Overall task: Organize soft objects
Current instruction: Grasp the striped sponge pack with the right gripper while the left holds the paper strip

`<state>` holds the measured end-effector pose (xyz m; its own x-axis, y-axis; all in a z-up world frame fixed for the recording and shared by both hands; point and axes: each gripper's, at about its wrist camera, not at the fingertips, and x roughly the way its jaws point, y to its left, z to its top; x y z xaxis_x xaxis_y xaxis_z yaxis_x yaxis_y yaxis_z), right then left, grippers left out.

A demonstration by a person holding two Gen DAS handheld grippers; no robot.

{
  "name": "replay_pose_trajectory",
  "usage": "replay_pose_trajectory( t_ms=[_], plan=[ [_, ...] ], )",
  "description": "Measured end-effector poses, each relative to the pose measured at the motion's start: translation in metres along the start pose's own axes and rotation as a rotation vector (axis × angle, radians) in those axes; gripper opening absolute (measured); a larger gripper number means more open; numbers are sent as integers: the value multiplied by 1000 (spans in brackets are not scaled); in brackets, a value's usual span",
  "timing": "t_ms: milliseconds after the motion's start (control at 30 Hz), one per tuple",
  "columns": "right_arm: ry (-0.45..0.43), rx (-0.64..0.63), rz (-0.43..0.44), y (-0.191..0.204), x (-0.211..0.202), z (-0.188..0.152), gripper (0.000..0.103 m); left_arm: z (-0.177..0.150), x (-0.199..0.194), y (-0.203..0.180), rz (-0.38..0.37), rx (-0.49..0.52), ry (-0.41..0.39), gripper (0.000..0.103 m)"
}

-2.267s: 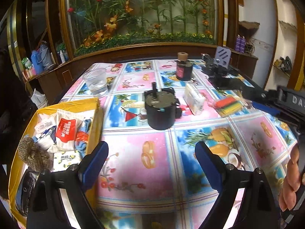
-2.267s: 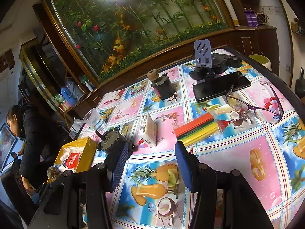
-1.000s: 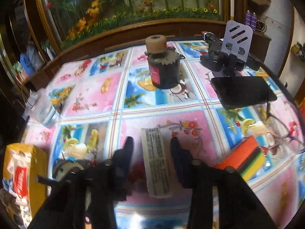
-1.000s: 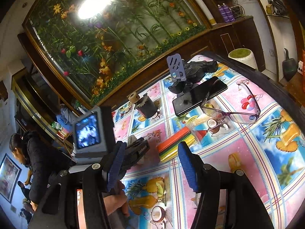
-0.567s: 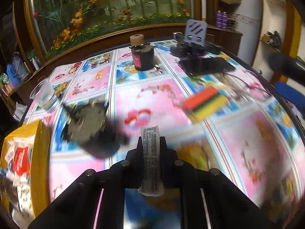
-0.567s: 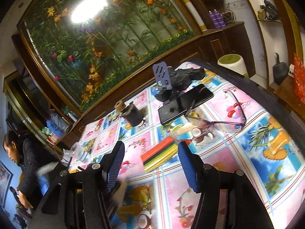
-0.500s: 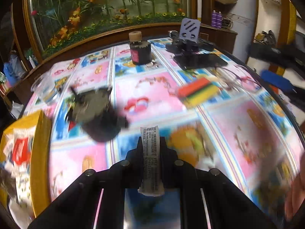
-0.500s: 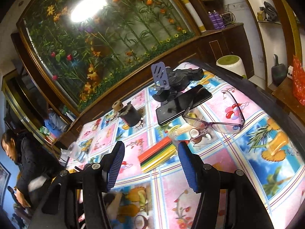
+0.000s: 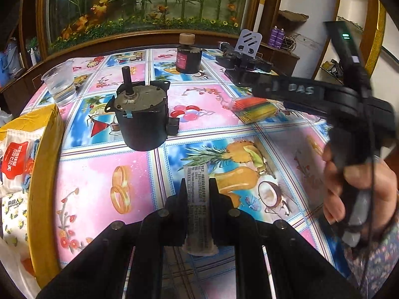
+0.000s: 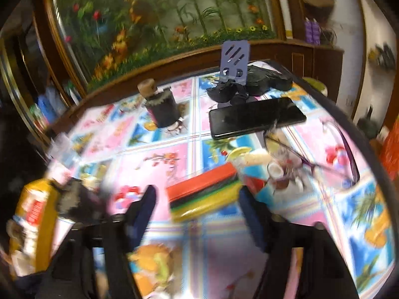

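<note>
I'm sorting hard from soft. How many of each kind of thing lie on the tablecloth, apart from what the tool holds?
Black motors: 2
Plastic cup: 1
Phone: 1
Phone stand with black base: 1
Glasses: 1
Striped pack: 1
Total: 7

Home dining room: fruit-print tablecloth (image 9: 104, 174), wooden cabinets (image 10: 321, 59).

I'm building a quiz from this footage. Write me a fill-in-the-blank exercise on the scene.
1. The left claw is shut on a white ____.
2. The striped pack lies ahead of the open ____ claw.
3. The plastic cup holds clear ____.
4. The yellow box sits at the table's ____ edge in the left claw's view.

Missing words: packet; right; water; left
</note>
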<state>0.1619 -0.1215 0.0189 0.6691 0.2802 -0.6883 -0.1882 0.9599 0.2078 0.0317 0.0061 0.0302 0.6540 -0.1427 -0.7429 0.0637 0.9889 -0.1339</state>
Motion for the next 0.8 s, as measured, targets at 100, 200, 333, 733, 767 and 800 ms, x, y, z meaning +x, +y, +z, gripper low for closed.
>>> replay_pose_trajectory(
  t_ms=[100, 200, 333, 733, 767, 800],
  plan=[
    [14, -54, -69, 1, 17, 3, 80, 0, 0, 2, 2, -5, 3, 14],
    [57, -94, -89, 1, 32, 4, 81, -1, 1, 0, 13, 3, 5, 15],
    [67, -119, -99, 2, 34, 1, 83, -1, 4, -2, 36, 14, 7, 17],
    [88, -196, -107, 18, 38, -5, 86, -2, 6, -5, 70, 45, -7, 19],
    [85, -188, -101, 17, 38, -5, 85, -2, 6, -5, 69, 43, -7, 19],
    [83, -177, -99, 15, 38, -5, 85, -2, 6, -5, 69, 42, -7, 19]
  ],
)
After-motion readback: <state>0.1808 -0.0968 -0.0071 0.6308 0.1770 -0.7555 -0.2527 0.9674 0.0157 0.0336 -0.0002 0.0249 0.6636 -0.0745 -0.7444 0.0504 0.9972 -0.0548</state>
